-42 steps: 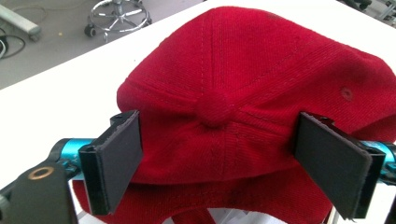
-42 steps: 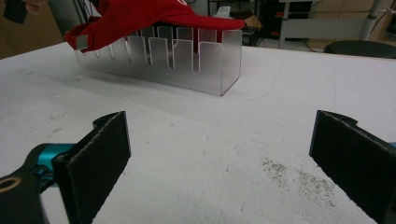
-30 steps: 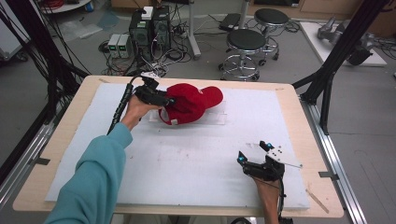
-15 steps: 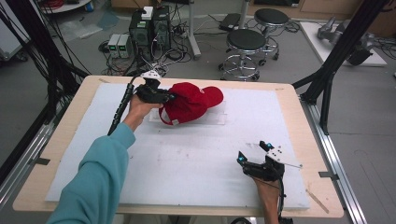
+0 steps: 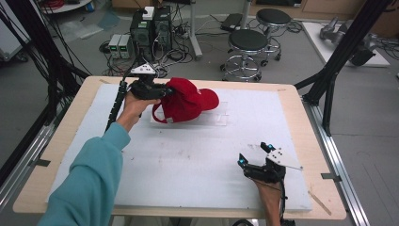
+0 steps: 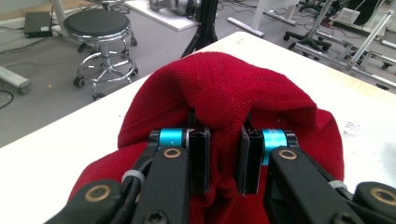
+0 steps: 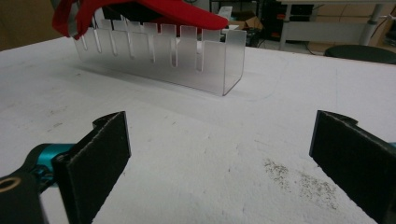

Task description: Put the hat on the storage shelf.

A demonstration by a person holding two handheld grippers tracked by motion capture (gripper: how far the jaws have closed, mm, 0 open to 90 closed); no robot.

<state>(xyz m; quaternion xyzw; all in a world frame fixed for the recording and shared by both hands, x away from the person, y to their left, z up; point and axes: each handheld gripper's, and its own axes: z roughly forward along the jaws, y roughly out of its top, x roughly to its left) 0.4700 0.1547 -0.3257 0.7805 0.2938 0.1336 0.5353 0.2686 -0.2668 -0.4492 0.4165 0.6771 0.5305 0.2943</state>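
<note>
Red fabric marked the work from the high view: the cap [image 5: 187, 100] sat at the far left-centre of the table [image 5: 287, 94], over a clear slotted rack [image 5: 221, 115], with the left tool [image 5: 162, 89] clamped on its rear edge; the right tool [image 5: 254, 162] lay near the front right, well apart. In the left gripper view the jaws pinched a fold of the cap [image 6: 224, 88] between them. In the right gripper view the right tool [image 7: 219, 154] stood wide and held nothing; the rack [image 7: 163, 56] stood beyond it, the cap [image 7: 154, 9] draped along its top. By my judgement the step in hand was settling or lifting the cap at the rack; the next move called for a steady left grip, so the rack would not be dragged or tipped.
</note>
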